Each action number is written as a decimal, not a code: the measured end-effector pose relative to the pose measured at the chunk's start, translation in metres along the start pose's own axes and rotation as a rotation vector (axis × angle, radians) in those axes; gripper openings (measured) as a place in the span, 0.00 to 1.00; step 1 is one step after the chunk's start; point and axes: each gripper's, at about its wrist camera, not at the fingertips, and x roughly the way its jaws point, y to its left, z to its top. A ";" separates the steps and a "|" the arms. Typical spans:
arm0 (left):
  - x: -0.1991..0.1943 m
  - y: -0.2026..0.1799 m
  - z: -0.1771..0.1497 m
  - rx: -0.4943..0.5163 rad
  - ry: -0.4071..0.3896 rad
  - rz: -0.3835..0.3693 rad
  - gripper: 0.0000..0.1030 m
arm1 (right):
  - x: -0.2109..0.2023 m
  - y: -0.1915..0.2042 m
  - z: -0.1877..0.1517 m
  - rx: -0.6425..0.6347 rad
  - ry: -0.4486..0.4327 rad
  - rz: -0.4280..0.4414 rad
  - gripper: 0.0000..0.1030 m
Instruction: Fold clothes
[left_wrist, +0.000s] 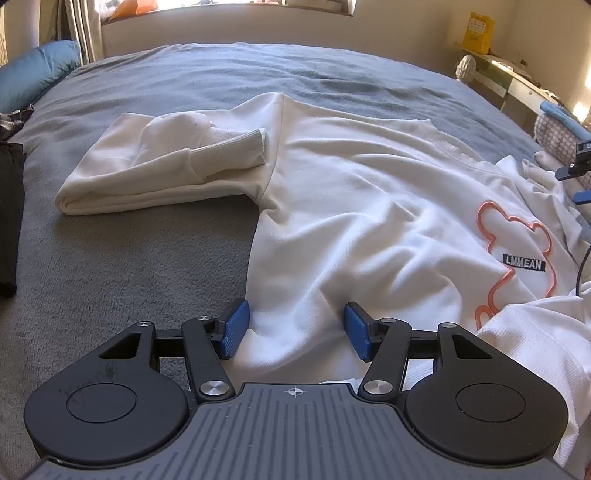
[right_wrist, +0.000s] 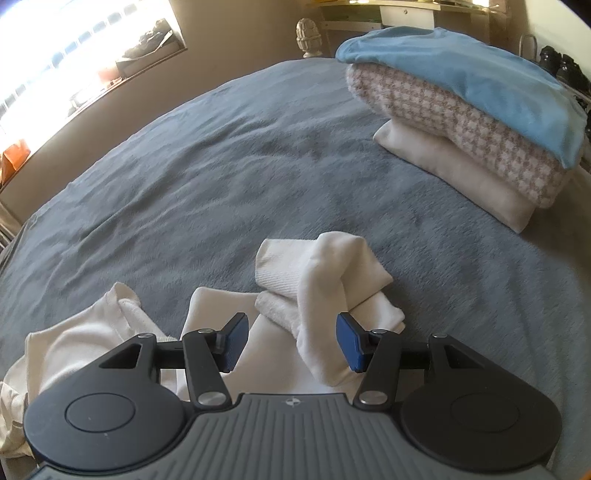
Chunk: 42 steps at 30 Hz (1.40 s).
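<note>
White cotton sweatshirt (left_wrist: 369, 206) spread on a grey fleece bed cover (left_wrist: 129, 266), black chest label reading "LMMEAN" (left_wrist: 524, 264) inside an orange outline, left gripper (left_wrist: 295, 332) half-wide astride its hem fold, right gripper (right_wrist: 291, 341) half-wide, unclamped around a bunched sleeve (right_wrist: 325, 295), folded stack (right_wrist: 469, 122) beyond, sunlit window (right_wrist: 74, 62).

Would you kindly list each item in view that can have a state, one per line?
White sweatshirt: spread on the bed, not yet folded.
Far sleeve: folded back on itself.
Near sleeve: bunched on the bed.
Clothes stack: folded, piled.
Left tongs: open over the sweatshirt's hem.
Right tongs: open around the near sleeve.
</note>
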 end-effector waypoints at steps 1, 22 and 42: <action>0.000 0.000 0.000 0.000 0.001 0.000 0.55 | 0.000 0.001 -0.001 -0.002 0.003 0.001 0.54; 0.000 -0.001 -0.001 0.001 0.010 0.008 0.56 | 0.004 0.013 -0.013 -0.034 0.044 0.021 0.54; 0.000 -0.001 -0.001 0.004 0.011 0.012 0.56 | 0.009 0.017 -0.019 -0.046 0.073 0.024 0.54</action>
